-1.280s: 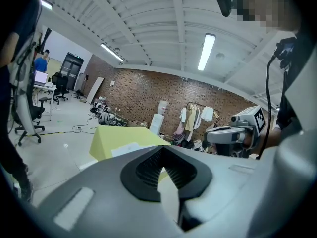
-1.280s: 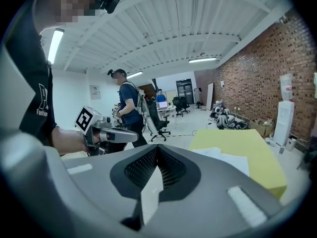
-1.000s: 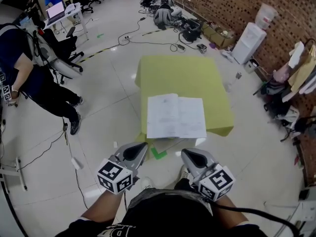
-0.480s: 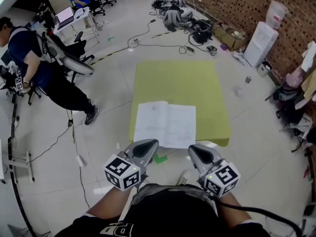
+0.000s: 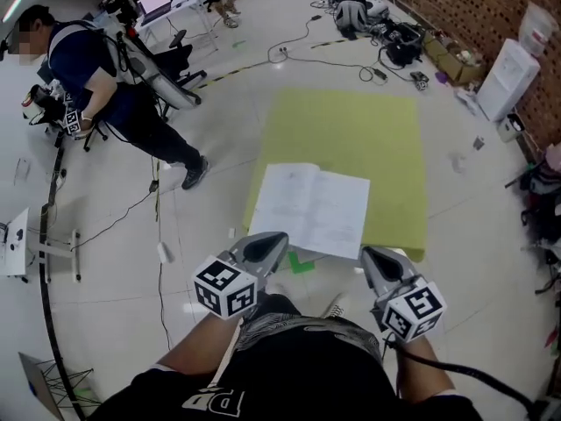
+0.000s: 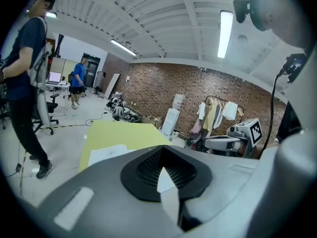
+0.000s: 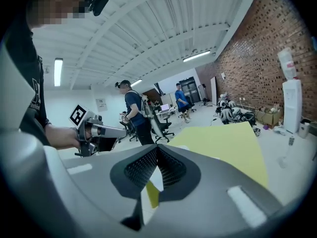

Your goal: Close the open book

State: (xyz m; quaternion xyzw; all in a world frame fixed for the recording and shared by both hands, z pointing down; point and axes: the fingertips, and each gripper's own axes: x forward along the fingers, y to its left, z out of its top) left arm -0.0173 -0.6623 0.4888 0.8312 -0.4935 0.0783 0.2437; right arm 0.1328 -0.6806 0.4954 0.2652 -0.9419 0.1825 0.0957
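Book point(image 5: 311, 209) first: it lies open and flat, both white pages up, at the near end of the yellow-green table point(image 5: 368, 121), turned slightly askew to the table's sides. Its near edge reaches the table's near edge; whether it overhangs I cannot tell. I hold both hands low in front of my body with my forearms reaching forward, and each gripper points ahead and a little downward toward that near edge. My left gripper point(image 5: 267, 246) has its tip just short of the book's near left corner, over the floor point(image 5: 202, 261), apart from the paper, with its marker cube facing up toward my head. My right gripper point(image 5: 375, 260) sits by the near right corner, also clear of the book and the table. In the left gripper view the jaws of my left gripper point(image 6: 163, 175) are pressed together with nothing between them; the table and the book's pale pages show beyond them. In the right gripper view my right gripper point(image 7: 154, 175) has its jaws closed the same way, empty, with the table ahead. A person point(image 5: 96, 77) stands well off to the left of the table.
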